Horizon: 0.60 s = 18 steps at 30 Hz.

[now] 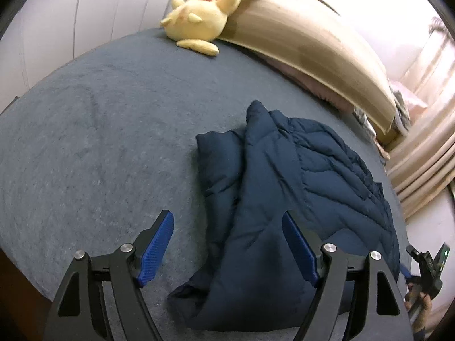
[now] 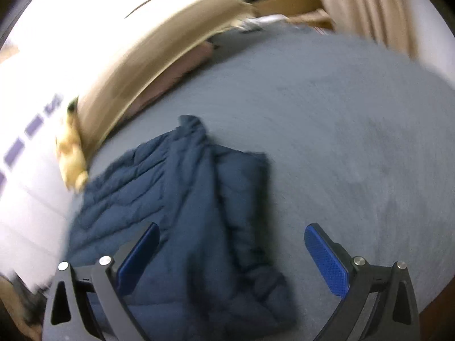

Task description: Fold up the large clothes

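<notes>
A navy quilted puffer jacket (image 1: pixel 284 193) lies folded in a loose bundle on the grey bed cover (image 1: pixel 99 142). My left gripper (image 1: pixel 227 221) hovers above its near end, open, with its blue pads (image 1: pixel 159 244) wide apart and nothing pressed between them. In the blurred right wrist view the same jacket (image 2: pixel 184 213) lies below and left of centre. My right gripper (image 2: pixel 230 233) is open above its near edge, the left pad over the jacket and the right pad (image 2: pixel 327 261) over bare cover. The other gripper and a hand (image 1: pixel 423 281) show at the left view's lower right.
A yellow plush toy (image 1: pixel 202 14) lies at the far end of the bed against a beige headboard (image 1: pixel 298 39). Beige curtains (image 1: pixel 421 164) hang on the right. The grey bed cover (image 2: pixel 355 142) spreads wide to the jacket's sides.
</notes>
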Available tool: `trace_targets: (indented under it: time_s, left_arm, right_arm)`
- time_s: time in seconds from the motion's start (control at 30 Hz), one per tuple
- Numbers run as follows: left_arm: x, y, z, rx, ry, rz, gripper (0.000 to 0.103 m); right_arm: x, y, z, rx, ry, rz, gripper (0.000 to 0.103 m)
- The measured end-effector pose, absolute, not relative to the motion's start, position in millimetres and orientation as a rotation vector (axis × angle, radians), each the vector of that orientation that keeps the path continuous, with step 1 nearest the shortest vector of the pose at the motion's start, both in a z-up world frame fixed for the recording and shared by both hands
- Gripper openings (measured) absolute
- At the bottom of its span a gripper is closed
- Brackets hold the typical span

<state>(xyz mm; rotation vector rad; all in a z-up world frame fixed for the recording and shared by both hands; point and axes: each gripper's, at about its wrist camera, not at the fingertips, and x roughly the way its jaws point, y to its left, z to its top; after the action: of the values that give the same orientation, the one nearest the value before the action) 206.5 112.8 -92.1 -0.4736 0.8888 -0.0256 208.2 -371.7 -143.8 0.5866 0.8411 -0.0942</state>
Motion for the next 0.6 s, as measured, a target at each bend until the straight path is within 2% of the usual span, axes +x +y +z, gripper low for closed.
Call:
trace_targets:
  time_s: [0.1,0.23,0.3,0.33,0.37,0.4,0.43,0.47,0.5,0.6]
  left_arm:
    - [201,110,-93,-0.473,0.886,-0.064,0.079]
    - [214,112,-77,-0.457,0.858,-0.092,0.079]
    - [222,108,-81,-0.453,0.889,-0.112,0.079]
    - [226,104,-91,-0.436,0.929,-0.095,0.076]
    - [226,101,-97,-0.426,0.947,-0.088,0.064]
    - [227,97,-105,-0.404,0.977,-0.092,0.033]
    - [227,94,-110,-0.389,0.991,-0.084,0.030]
    - [224,92,-108,-0.374,0.977,-0.067,0.027]
    - [222,90,-106,-0.355,0.975,-0.055,0.023]
    - [225,87,-116,-0.353,0.992,-0.044,0.021]
  right_arm:
    - [196,-382,-154,0.668,0.842,-0.042,0.100]
    - [204,-375,-136,0.640,0.814,0.070,0.094]
    - [217,-369,-139,0.608,0.870,0.079,0.092]
    - [224,-366,-147,0.602,0.916,0.085,0.086]
    - [229,-363,-156,0.607,0.956,0.088,0.054]
    - [234,-358,-164,0.595,0.994,0.097,0.038]
    - [233,-353,-163,0.569,0.990,0.097,0.033]
    - [231,-346,-156,0.523,0.976,0.090,0.024]
    - [228,-340,-148,0.485,0.959,0.081,0.020]
    - [238,-339,-156,0.451,0.986,0.055,0.020]
